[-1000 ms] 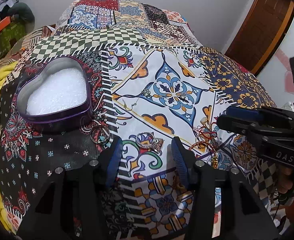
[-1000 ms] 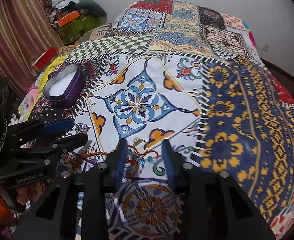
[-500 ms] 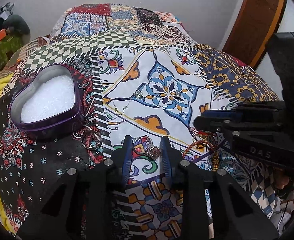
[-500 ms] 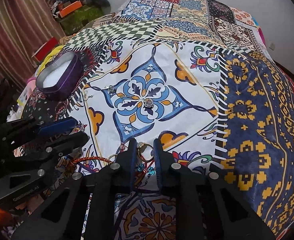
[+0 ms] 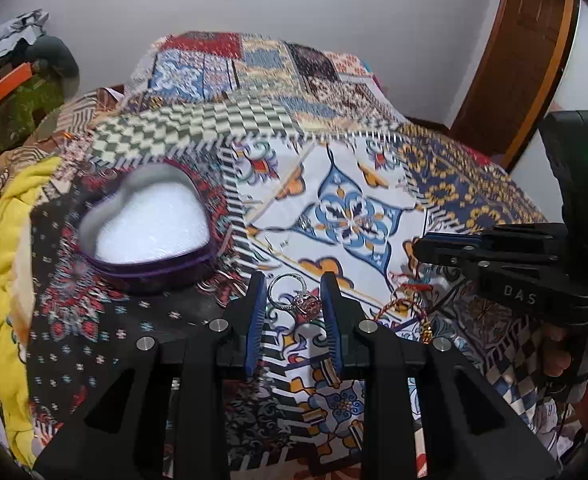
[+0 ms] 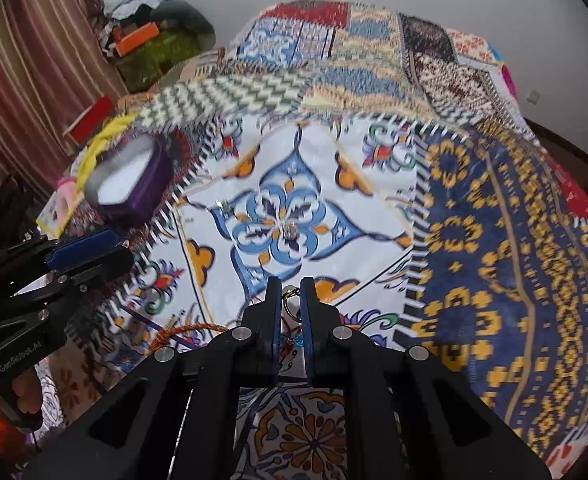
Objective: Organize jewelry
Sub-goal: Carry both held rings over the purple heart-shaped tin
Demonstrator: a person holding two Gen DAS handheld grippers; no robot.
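Note:
In the left wrist view my left gripper [image 5: 292,300] is shut on a silver ring with a pink stone [image 5: 298,301], held off the bedspread. A purple heart-shaped tin [image 5: 149,224] with a white lining sits open to its left. In the right wrist view my right gripper [image 6: 290,305] is shut on a small gold ring [image 6: 291,298] with blue beads hanging below it. The tin [image 6: 129,184] lies far to the left there. Two small silver pieces [image 6: 289,232] [image 6: 225,208] rest on the blue flower pattern.
A patchwork bedspread [image 5: 334,120] covers the bed. A red and orange thread bracelet [image 5: 406,300] lies between the grippers. A yellow cloth [image 5: 9,280] runs along the left edge. Clutter [image 6: 145,36] and a curtain [image 6: 21,80] stand at the far left, and a wooden door [image 5: 514,60] at the right.
Both grippers closed from open onto their rings and have risen off the bedspread; the tin now looks nearer the left gripper.

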